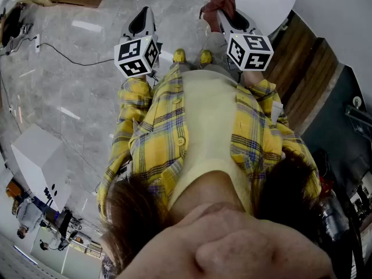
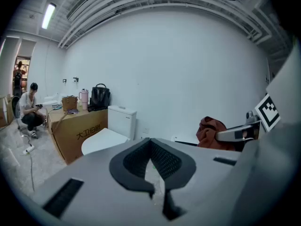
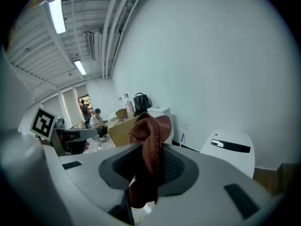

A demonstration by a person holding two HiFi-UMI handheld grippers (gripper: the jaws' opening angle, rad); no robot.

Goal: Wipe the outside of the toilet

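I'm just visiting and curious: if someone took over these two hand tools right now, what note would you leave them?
Left gripper: shut, empty.
Right gripper: shut on the reddish-brown cloth, held in the air.
White toilet with black strip stands just ahead by the wall; a second toilet sits beside the cardboard box.
Done: cloth is in the gripper.
Left: the cloth touches no toilet yet, so all the outside wiping remains.

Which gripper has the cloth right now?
The right gripper: the reddish-brown cloth is clamped between its jaws and bunches up above them. The left gripper has nothing between its jaws, which are together.
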